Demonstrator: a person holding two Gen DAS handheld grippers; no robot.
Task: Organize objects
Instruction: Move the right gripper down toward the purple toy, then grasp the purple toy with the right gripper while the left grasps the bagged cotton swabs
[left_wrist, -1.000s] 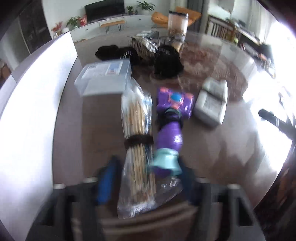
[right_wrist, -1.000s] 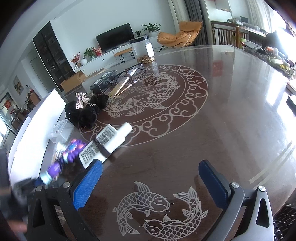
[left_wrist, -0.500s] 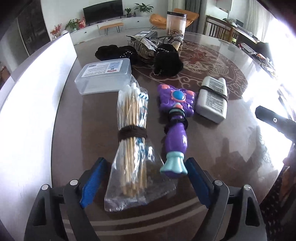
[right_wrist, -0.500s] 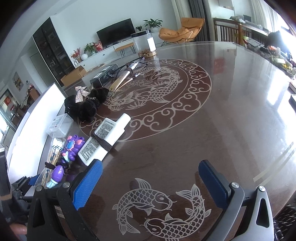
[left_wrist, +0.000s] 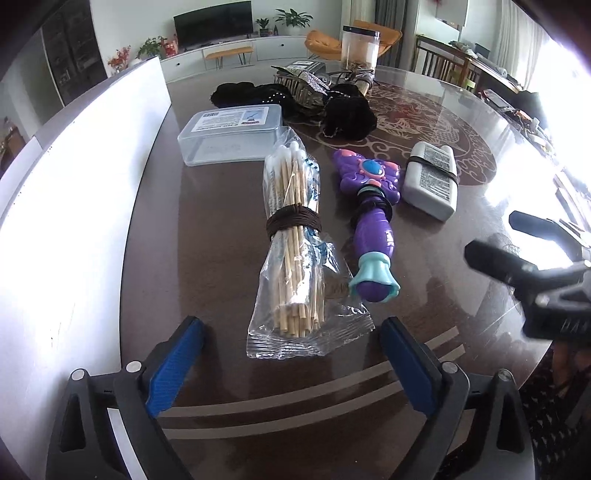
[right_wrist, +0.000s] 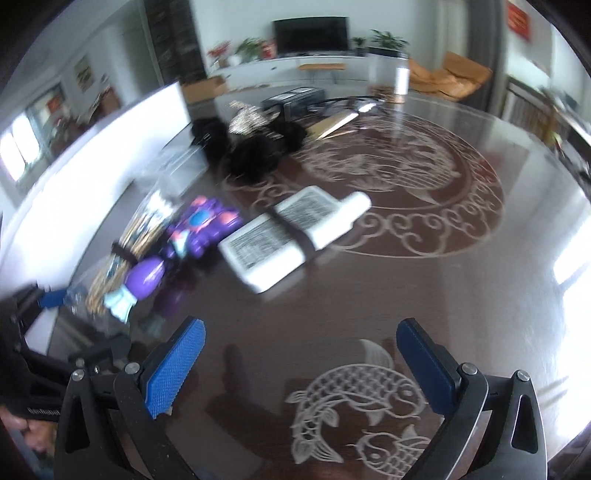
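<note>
Window glare at right (right wrist view blurred).

Home living room, shown by a wall television (left_wrist: 213, 17) far off, an orange armchair (left_wrist: 322, 40), potted plants (left_wrist: 291, 17), a carved dining table (left_wrist: 424, 122).

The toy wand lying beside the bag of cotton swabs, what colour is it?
Purple plastic toy wand, teal flared base, pink and blue head; clearest in the left wrist view.

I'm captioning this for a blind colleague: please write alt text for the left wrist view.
The open left gripper faces a bagged bundle of cotton swabs lying beside a purple toy wand and a white bottle on a dark table; a clear plastic box lies behind.
</note>
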